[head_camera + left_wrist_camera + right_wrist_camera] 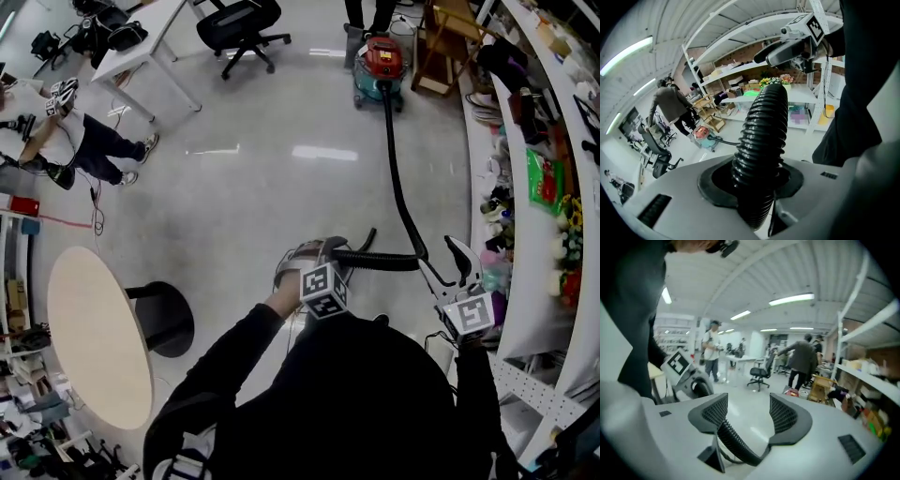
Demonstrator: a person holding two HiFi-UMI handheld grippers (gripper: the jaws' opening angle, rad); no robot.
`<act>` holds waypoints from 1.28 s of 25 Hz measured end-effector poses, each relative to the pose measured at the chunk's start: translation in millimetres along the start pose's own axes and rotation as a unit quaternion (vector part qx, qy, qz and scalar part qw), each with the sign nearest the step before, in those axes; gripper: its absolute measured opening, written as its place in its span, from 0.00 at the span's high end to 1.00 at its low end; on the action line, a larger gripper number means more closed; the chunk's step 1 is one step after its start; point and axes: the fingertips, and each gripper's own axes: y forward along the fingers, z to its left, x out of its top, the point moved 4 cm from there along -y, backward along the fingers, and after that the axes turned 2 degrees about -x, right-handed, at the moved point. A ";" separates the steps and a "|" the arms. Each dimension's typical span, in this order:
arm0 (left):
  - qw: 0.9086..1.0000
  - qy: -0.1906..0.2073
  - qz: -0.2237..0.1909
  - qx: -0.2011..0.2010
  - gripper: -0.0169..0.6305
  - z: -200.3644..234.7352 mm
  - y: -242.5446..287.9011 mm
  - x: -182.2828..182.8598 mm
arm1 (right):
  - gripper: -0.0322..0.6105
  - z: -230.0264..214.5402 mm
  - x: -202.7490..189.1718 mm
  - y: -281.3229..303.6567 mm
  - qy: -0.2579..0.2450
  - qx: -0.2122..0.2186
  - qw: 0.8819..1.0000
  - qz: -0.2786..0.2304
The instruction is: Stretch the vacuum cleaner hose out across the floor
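Observation:
The red and teal vacuum cleaner [380,64] stands far off on the floor. Its black ribbed hose [401,192] runs toward me, then bends left into my left gripper [328,255]. In the left gripper view the hose [761,131] stands up through the jaws, and the left gripper [752,180] is shut on it. My right gripper [445,262] hangs just right of the bend, beside the shelving. Its pads [785,416] stand wide apart and open around the right gripper [750,414] midpoint. A stretch of hose [733,441] curves below them without being pressed.
White shelving [534,187] packed with goods lines the right side, close to my right gripper. A round table [94,333] on a black base stands at the left. Farther off are an office chair [239,28], a desk [141,37], a seated person [84,141] and another standing behind the vacuum.

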 end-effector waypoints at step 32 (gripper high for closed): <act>0.885 -0.297 -0.178 -0.312 0.70 -236.6 -105.6 26.4 | 0.67 185.4 -118.2 -139.6 0.592 0.166 0.785 -0.082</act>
